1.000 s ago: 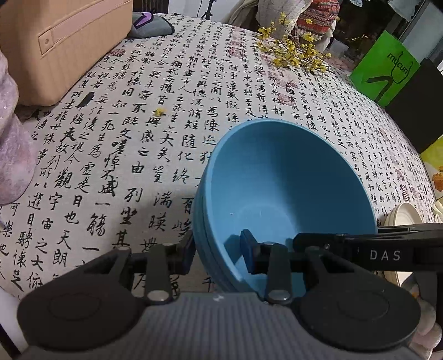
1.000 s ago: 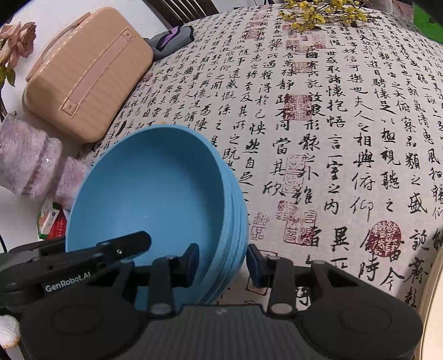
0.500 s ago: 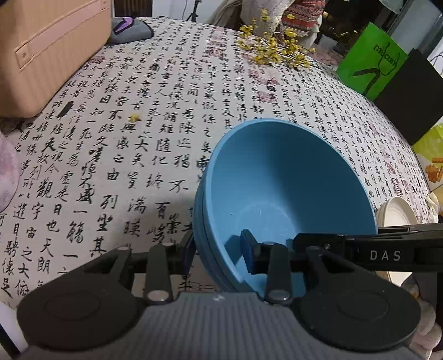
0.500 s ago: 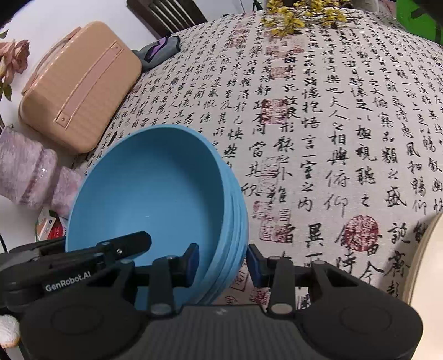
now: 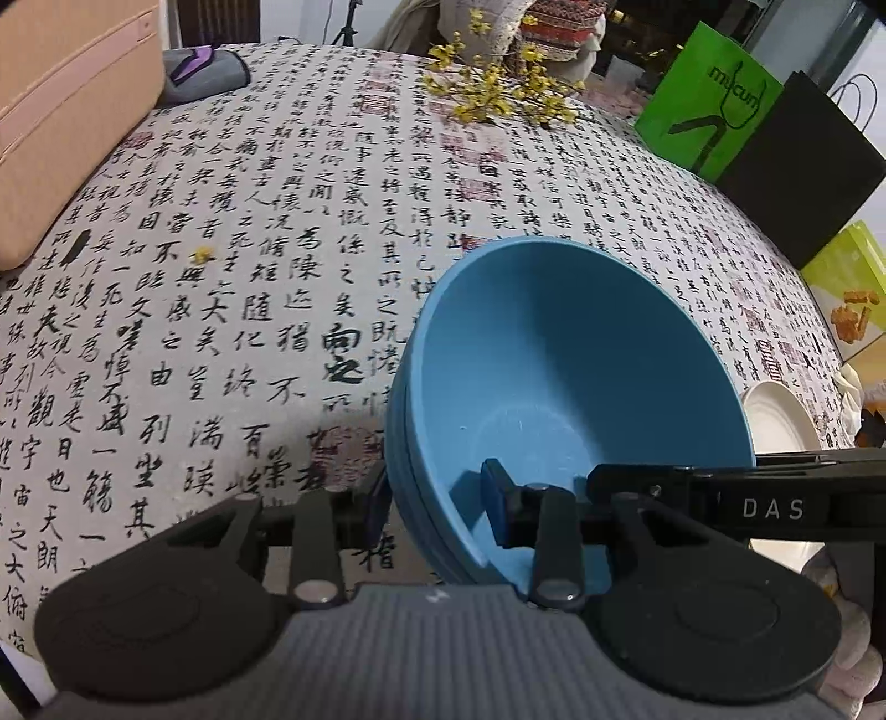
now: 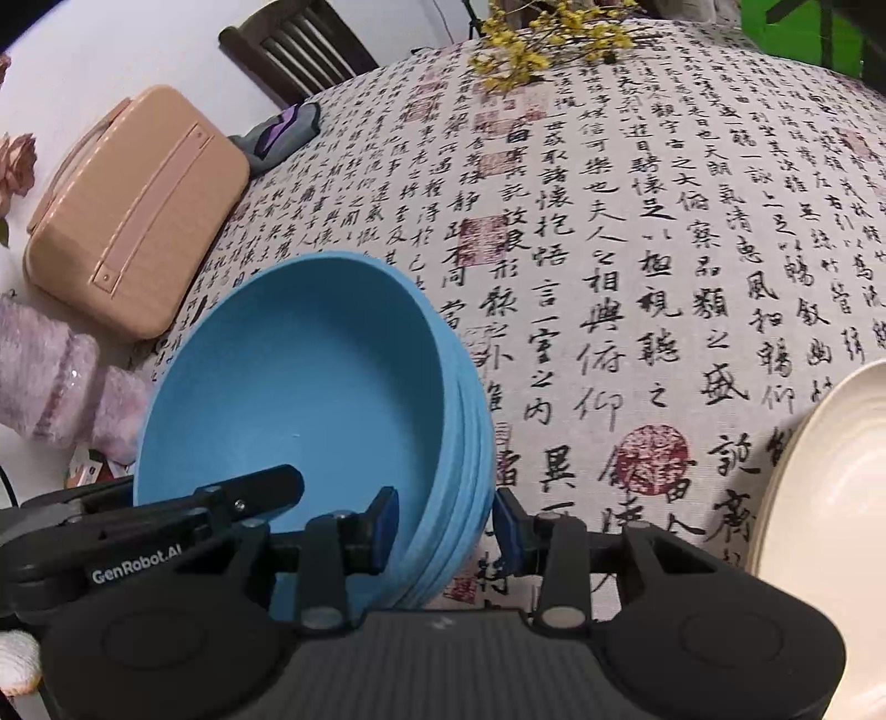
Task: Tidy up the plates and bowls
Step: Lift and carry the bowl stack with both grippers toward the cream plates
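Note:
A stack of nested blue bowls (image 5: 570,376) hangs above the calligraphy tablecloth, held from both sides. My left gripper (image 5: 437,509) is shut on the stack's left rim, one pad inside the top bowl and one outside. In the right wrist view my right gripper (image 6: 446,526) is shut on the opposite rim of the blue bowls (image 6: 293,399) the same way. Each view shows the other gripper's black finger reaching into the bowl. A cream plate (image 6: 830,487) lies at the right edge, and the same cream plate (image 5: 778,421) shows small behind the bowls in the left wrist view.
A tan hard case (image 6: 133,210) and a grey-purple pouch (image 5: 202,75) sit at the table's far left. Yellow flower sprigs (image 5: 498,94) lie at the far edge, with green and black bags (image 5: 720,99) beyond. A pink fuzzy object (image 6: 50,382) sits left, a chair (image 6: 299,44) behind.
Both grippers have carried the bowl stack to the right across the table; the case has slid towards the left edge and the cream plate has come into view on the right.

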A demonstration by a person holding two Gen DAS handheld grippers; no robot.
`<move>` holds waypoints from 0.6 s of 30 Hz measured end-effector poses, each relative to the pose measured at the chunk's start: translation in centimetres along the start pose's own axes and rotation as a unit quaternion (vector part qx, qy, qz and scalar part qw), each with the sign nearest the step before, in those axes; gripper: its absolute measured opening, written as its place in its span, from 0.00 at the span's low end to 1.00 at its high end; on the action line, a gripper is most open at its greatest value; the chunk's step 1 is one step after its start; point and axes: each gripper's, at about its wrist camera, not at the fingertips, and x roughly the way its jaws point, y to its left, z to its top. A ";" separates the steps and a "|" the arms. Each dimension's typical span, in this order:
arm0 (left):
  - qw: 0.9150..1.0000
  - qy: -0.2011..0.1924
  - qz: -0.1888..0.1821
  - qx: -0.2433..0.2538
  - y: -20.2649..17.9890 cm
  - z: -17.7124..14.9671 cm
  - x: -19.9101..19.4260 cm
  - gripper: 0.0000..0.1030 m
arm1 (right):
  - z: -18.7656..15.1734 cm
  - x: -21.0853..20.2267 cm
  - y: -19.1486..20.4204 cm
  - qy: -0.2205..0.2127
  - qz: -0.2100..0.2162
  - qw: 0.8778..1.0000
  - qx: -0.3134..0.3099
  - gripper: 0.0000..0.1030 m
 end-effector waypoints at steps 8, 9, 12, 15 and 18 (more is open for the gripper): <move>1.000 -0.002 -0.007 0.016 -1.8 0.4 0.2 0.34 | -0.4 -1.4 -1.6 -0.012 -0.009 1.000 0.012 0.36; 1.000 -0.002 -0.009 0.018 -2.0 0.4 0.3 0.34 | -0.4 -1.5 -1.8 -0.014 -0.010 1.000 0.014 0.36; 1.000 0.000 -0.014 0.023 -2.7 0.6 0.5 0.34 | -0.5 -2.0 -2.3 -0.018 -0.014 1.000 0.020 0.36; 0.999 0.002 -0.019 0.029 -3.4 0.6 0.7 0.34 | -0.6 -2.5 -3.1 -0.022 -0.016 0.999 0.026 0.36; 0.999 0.002 -0.023 0.036 -4.3 0.7 0.8 0.34 | -0.8 -3.1 -3.7 -0.027 -0.018 0.999 0.030 0.36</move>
